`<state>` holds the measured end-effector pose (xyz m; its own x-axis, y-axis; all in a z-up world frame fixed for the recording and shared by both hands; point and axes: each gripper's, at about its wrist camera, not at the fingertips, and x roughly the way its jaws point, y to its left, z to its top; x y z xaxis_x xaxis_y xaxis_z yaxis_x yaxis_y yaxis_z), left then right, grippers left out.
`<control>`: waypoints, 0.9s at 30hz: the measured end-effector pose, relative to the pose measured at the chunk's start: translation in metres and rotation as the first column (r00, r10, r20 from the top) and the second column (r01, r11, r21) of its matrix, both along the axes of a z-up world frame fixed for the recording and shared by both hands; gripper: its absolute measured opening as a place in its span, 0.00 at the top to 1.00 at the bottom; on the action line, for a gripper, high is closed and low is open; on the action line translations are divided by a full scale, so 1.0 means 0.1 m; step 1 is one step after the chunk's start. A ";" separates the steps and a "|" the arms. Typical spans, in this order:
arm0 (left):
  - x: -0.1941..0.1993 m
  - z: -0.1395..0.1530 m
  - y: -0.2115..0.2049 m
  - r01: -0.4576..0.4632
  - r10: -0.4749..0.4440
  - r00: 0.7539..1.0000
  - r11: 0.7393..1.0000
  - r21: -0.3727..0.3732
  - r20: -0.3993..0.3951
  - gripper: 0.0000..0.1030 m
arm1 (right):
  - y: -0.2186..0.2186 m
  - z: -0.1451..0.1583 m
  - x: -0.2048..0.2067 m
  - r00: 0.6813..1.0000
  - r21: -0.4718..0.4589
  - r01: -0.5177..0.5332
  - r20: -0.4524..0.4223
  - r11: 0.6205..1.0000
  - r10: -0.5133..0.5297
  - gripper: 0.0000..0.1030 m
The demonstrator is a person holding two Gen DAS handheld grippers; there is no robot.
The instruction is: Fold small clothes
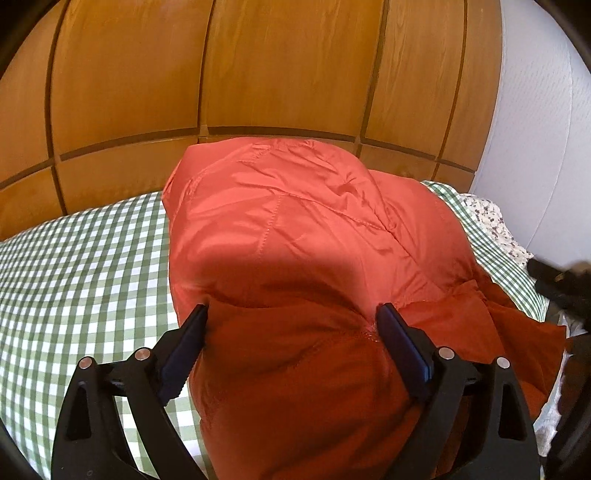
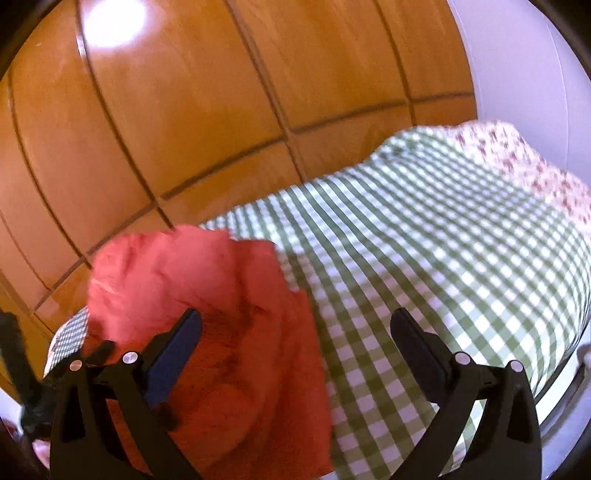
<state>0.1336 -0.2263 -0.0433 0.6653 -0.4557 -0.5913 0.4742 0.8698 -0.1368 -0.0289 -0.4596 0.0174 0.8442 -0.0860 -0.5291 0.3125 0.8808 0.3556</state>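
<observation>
Left gripper point(image 1: 291, 325): jaws spread wide, with a bulge of the red garment point(image 1: 295, 240) filling the gap between them; the cloth reaches both pads, but whether they press on it I cannot tell.
Left fingers point(image 1: 186, 354): black, with dark blue pads facing inward; one sits at the garment's left edge, the other is sunk into a crease on its right.
Right gripper point(image 2: 295, 325): jaws spread wide, nothing pinched; it hangs above the bed, its left finger over the garment and its right finger over bare cover.
Red garment: shiny quilted fabric with stitched seams, lying in a puffy heap on the checked bed cover point(image 1: 85, 266), its far end near the wooden panelling point(image 1: 280, 66).
Containers: none to be seen in either view.
Bed: green and white check on top, with a floral cloth point(image 2: 524, 162) at the far end by the pale wall point(image 1: 539, 110).
Left wrist view only: the garment's seams and folds up close, and a blurred dark shape point(image 1: 561, 284) at the right edge.
Right wrist view only: a long stretch of open checked cover to the right of the garment, and a bright glare point(image 2: 110, 18) on the panelling; this picture is blurred.
</observation>
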 end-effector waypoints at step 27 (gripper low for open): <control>-0.36 0.18 -0.01 -0.091 0.073 0.948 0.995 0.045 0.309 0.05 | 0.03 -1.09 0.21 0.991 -0.040 0.022 -0.129 0.999 -0.027 0.02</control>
